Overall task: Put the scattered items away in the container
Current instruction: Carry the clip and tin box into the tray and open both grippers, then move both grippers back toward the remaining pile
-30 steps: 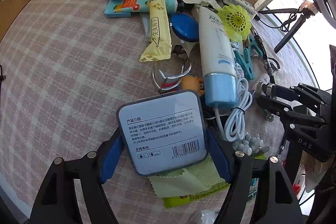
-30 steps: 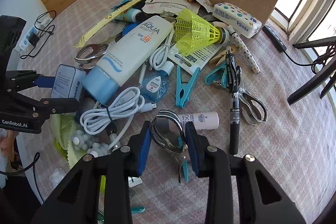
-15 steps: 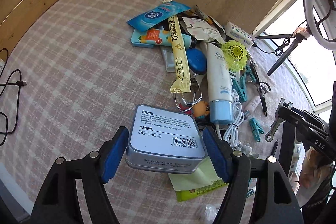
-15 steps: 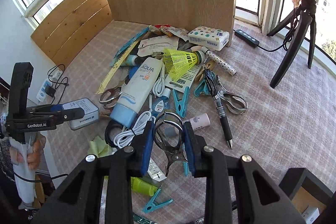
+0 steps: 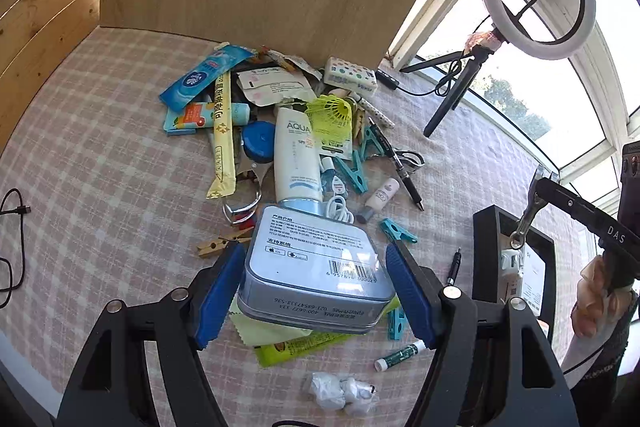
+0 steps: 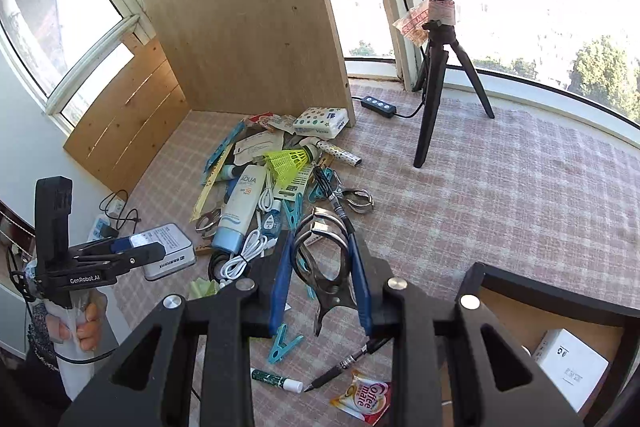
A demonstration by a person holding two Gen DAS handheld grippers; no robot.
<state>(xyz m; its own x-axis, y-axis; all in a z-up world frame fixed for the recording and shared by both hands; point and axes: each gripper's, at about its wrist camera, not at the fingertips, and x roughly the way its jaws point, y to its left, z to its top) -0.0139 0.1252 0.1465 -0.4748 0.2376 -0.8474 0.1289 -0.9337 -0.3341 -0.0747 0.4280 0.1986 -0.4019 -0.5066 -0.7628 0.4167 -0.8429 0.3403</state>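
My left gripper point(image 5: 314, 283) is shut on a flat metal tin point(image 5: 316, 259) with a barcode label, held above the checked tablecloth; the tin also shows in the right wrist view point(image 6: 168, 247). My right gripper point(image 6: 322, 267) is shut on a silver metal clip point(image 6: 324, 259), held high above the pile. The black container point(image 6: 552, 327) is at the lower right with a white box point(image 6: 570, 367) inside; it also shows in the left wrist view point(image 5: 516, 259). The scattered pile includes a sunscreen tube point(image 5: 296, 155), yellow shuttlecock point(image 5: 332, 111), teal pegs and a white cable point(image 6: 244, 255).
A wooden board point(image 6: 248, 39) stands behind the pile. A ring light on a black tripod point(image 6: 436, 67) stands to the right with its power switch point(image 6: 378, 107). A pen point(image 6: 344, 363), a coffee sachet point(image 6: 362, 399) and a lip balm point(image 6: 276, 381) lie near the container.
Both grippers have risen and pulled back from the pile, carrying the tin and the metal clip. The right one has moved towards the black container, which is now in view.
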